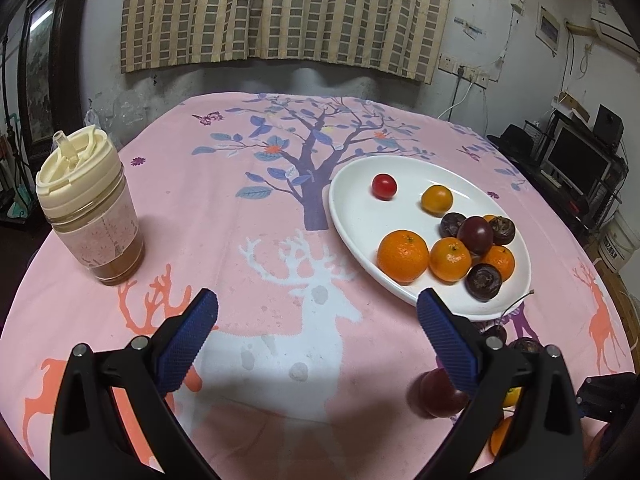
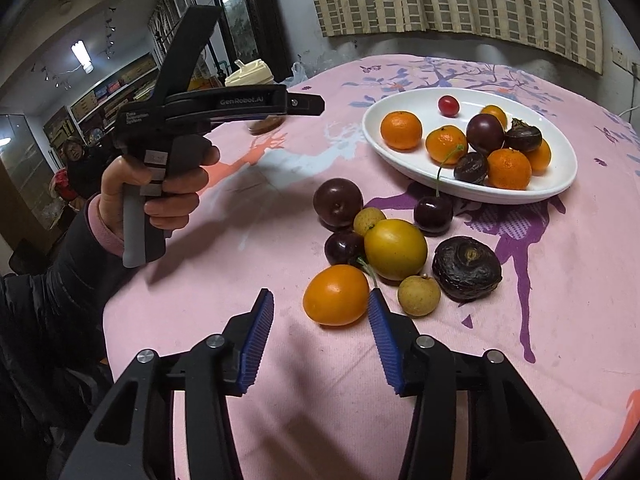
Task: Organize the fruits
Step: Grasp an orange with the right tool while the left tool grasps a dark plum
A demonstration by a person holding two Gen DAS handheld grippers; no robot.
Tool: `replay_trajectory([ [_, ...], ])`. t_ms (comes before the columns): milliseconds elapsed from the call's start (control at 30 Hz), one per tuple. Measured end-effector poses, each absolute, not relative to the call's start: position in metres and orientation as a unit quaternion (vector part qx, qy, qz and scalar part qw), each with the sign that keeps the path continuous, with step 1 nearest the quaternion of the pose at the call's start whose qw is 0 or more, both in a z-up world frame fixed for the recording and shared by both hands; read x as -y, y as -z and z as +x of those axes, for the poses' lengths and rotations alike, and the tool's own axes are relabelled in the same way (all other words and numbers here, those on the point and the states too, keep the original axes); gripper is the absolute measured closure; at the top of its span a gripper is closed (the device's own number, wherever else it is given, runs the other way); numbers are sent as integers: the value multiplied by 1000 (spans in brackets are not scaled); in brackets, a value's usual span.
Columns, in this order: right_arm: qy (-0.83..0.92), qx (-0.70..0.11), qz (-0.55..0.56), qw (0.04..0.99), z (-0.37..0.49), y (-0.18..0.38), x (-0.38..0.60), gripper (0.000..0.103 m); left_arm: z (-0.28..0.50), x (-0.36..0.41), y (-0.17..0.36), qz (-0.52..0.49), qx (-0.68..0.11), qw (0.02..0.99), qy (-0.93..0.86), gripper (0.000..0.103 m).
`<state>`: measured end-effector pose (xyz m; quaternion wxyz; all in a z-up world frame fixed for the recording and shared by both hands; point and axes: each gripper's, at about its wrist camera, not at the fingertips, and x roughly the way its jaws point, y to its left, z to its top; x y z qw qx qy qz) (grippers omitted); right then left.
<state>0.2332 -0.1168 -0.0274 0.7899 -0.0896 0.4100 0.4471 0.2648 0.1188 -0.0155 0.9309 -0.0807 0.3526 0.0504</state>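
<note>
A white oval plate [image 1: 352, 200] [image 2: 420, 100] on the pink tablecloth holds several tangerines, dark water chestnuts, a plum and a red cherry tomato [image 1: 384, 186]. Loose fruit lies in front of it: a dark plum [image 2: 338, 202], two cherries, a yellow fruit [image 2: 395, 249], two longans, a water chestnut [image 2: 466, 269] and an orange fruit [image 2: 336, 295]. My right gripper [image 2: 320, 300] is open. The orange fruit sits between its fingertips, close to the right finger and apart from the left one. My left gripper [image 1: 318, 300] hovers open over the white deer print, holding nothing.
A cream-lidded drink bottle [image 1: 90, 208] stands at the table's left side. A hand [image 2: 172, 188] in a dark sleeve holds the left gripper's handle above the cloth. A person stands in the far room at left. The table edge curves close below both grippers.
</note>
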Motion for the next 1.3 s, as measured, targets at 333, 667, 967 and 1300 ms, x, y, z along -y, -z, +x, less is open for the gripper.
replay_trajectory([
  [333,-432,-449,-91,777,247,42,101,59,264,-114,13,-76,-351,932,-47,5],
  [667,-441,-440,-45,781,252,38,113,65,256,-110,8,-68,-360,929,47,5],
  [967,-428,-423,18,799,262,28,138,65,229,-42,39,76,-393,900,174,44],
  [1300,-435,-412,19,800,258,25,138,65,253,-55,52,24,-422,892,161,56],
])
